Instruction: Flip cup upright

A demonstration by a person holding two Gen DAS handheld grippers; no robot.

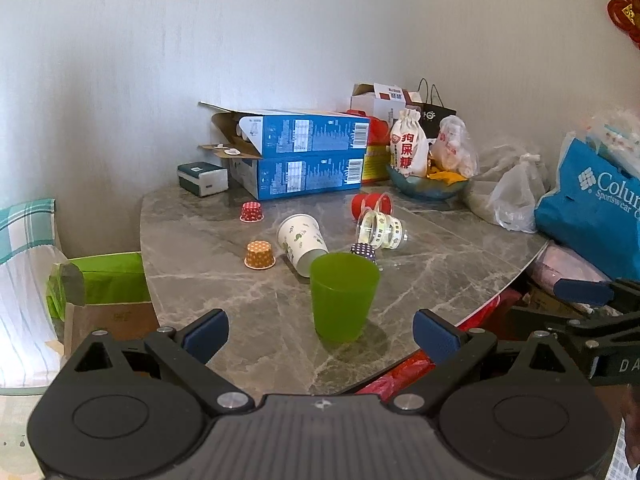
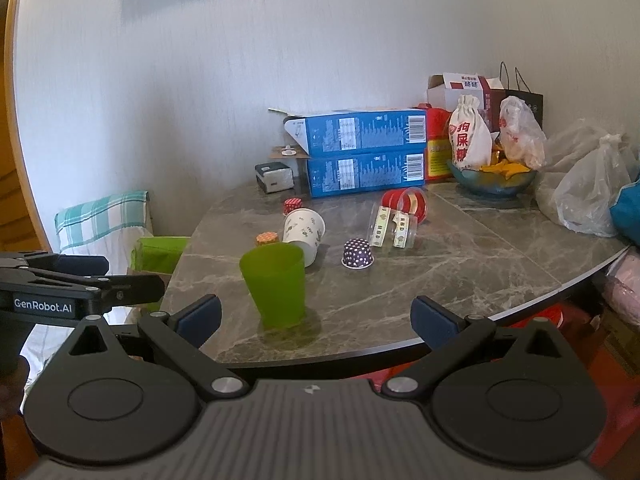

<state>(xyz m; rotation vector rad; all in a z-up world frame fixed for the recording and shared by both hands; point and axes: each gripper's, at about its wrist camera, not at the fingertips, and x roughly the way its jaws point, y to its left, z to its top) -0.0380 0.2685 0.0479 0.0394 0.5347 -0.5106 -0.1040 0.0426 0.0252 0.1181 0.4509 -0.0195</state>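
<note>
A green plastic cup (image 1: 344,296) stands upright, mouth up, on the grey marble table (image 1: 240,292) near its front edge. It also shows in the right wrist view (image 2: 276,286). My left gripper (image 1: 320,334) is open and empty, just short of the cup, with its jaws spread wider than the cup. My right gripper (image 2: 316,316) is open and empty, a little to the right of the cup at the table's edge. A white printed paper cup (image 1: 302,242) lies on its side behind the green cup.
Small cupcake liners sit around: orange (image 1: 260,255), red (image 1: 252,212), purple dotted (image 2: 357,254). A clear cup with tape rolls (image 1: 382,230) lies on its side. Blue boxes (image 1: 308,160), a bowl (image 2: 490,182) and bags (image 2: 588,200) crowd the back and right.
</note>
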